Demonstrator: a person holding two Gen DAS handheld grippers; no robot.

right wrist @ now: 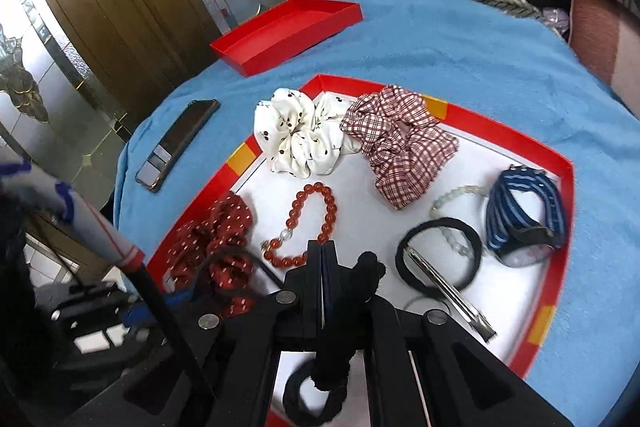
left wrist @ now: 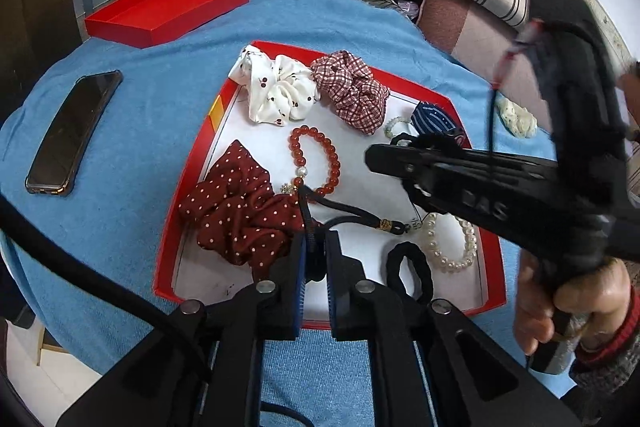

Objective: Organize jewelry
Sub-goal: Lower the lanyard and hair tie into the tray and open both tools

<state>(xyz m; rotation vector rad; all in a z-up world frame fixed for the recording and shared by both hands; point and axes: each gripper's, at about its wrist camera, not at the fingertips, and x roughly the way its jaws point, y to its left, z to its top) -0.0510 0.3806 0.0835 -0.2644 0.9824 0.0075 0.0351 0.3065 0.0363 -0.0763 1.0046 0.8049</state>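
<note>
A red tray (left wrist: 492, 267) with a white floor holds a red bead bracelet (left wrist: 334, 163), a pearl bracelet (left wrist: 452, 261) and a black hair tie (left wrist: 408, 275). My left gripper (left wrist: 316, 239) hangs low over the tray's near side. Its jaws stand slightly apart, and a black cord with a gold bead (left wrist: 360, 219) runs into the gap. My right gripper (right wrist: 322, 247) is shut over the tray, with a fuzzy black hair tie (right wrist: 360, 287) wrapped over its right finger and hanging below. The left wrist view shows the right gripper (left wrist: 374, 157) coming in from the right.
On the tray also lie a white scrunchie (right wrist: 304, 139), a checked one (right wrist: 400, 143), a dark red dotted one (left wrist: 236, 207), a blue striped strap (right wrist: 524, 211), a metal clip (right wrist: 448, 291) and pale green beads (right wrist: 452, 195). A shallow red box (left wrist: 168, 11) and a phone (left wrist: 72, 131) rest on the blue towel (left wrist: 140, 187).
</note>
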